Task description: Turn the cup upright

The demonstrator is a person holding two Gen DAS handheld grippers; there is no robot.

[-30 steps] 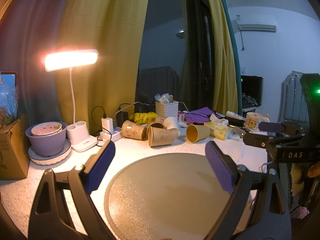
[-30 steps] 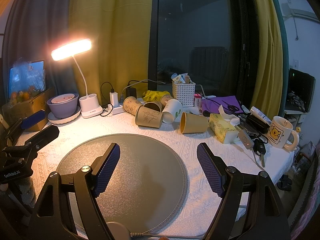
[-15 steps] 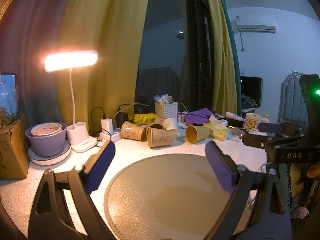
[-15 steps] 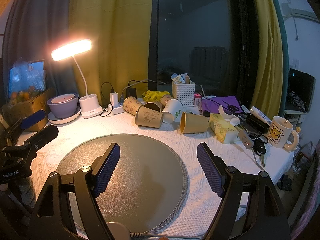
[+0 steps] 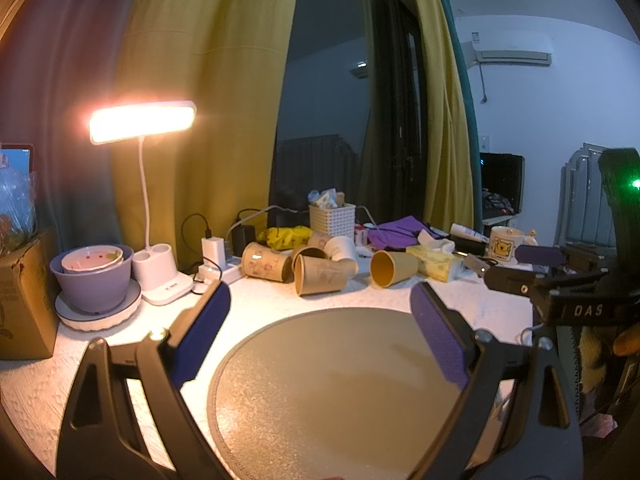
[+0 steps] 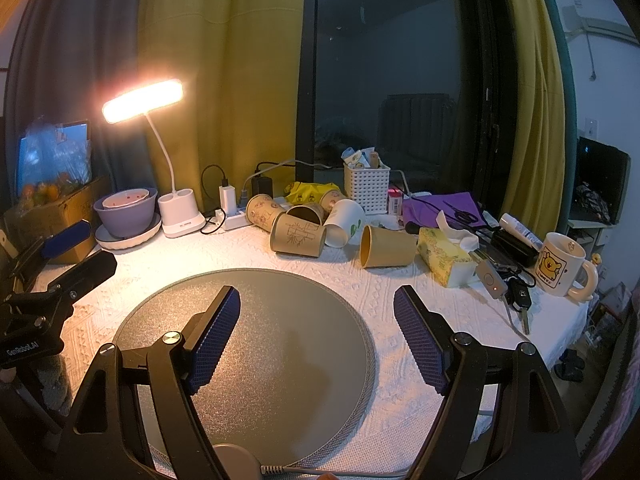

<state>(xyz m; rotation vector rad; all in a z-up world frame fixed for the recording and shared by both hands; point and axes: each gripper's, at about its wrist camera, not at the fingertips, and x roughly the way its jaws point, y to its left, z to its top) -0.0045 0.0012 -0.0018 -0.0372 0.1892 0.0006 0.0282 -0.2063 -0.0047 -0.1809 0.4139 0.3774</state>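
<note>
Several paper cups lie on their sides at the back of the table. A plain yellow cup [image 6: 386,246] lies with its mouth to the left, and it shows in the left wrist view [image 5: 392,267] too. A brown printed cup [image 6: 298,233] and a white cup [image 6: 345,222] lie beside it. My left gripper [image 5: 320,308] is open and empty above the round grey mat [image 5: 332,380]. My right gripper [image 6: 316,316] is open and empty above the same mat [image 6: 248,344]. Both are well short of the cups.
A lit desk lamp [image 6: 178,220], a purple bowl on a plate [image 6: 126,216], a power strip, a white basket [image 6: 366,188], a tissue box [image 6: 446,256], keys [image 6: 516,300] and a bear mug [image 6: 560,264] stand around the cups. A cardboard box [image 5: 20,292] is at the left.
Almost nothing has moved. The views have shifted very slightly; both grippers stay open over the mat.
</note>
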